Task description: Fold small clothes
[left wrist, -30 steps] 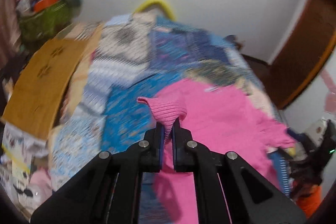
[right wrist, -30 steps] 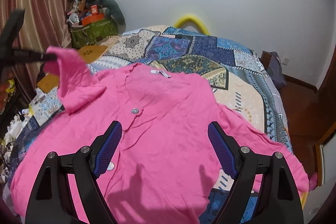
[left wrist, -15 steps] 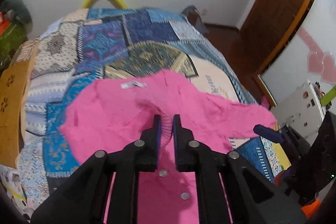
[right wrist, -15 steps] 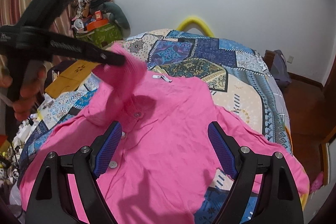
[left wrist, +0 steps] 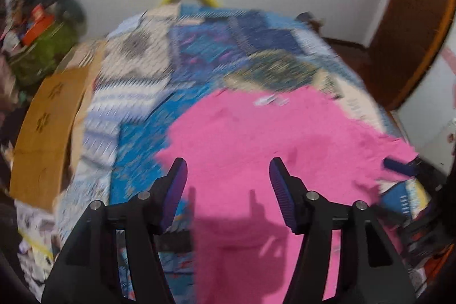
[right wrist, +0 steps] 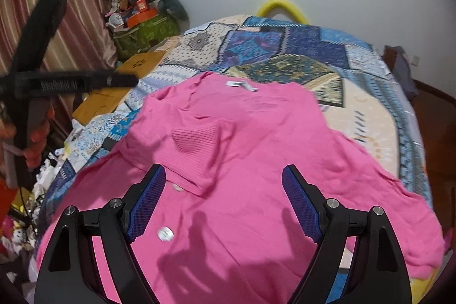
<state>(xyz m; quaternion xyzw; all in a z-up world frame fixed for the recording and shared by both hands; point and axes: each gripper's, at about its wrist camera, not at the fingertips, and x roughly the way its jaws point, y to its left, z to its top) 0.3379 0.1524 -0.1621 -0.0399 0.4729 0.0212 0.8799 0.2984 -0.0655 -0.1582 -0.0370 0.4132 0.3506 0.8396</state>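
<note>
A pink buttoned cardigan [right wrist: 256, 150] lies spread on the patchwork bedspread [right wrist: 285, 53]. Its left sleeve is folded across the chest, ribbed cuff [right wrist: 196, 144] on top; the right sleeve [right wrist: 399, 212] lies out to the right. My right gripper [right wrist: 225, 204] is open and empty, just above the cardigan's front near a white button [right wrist: 165, 234]. My left gripper [left wrist: 226, 190] is open and empty above the cardigan [left wrist: 270, 161]; this view is blurred. It also shows in the right wrist view [right wrist: 71, 81], raised at the left.
A brown cardboard sheet [left wrist: 48, 133] lies along the bed's left edge. A green basket [right wrist: 142, 33] of clutter stands by the curtain. A yellow hoop [right wrist: 282, 6] is behind the bed. A wooden door [left wrist: 413, 19] is at the right.
My left gripper carried the sleeve cuff over the chest, opened and let it go, then pulled back to the left. The sleeve now lies folded on the cardigan. My right gripper stayed open.
</note>
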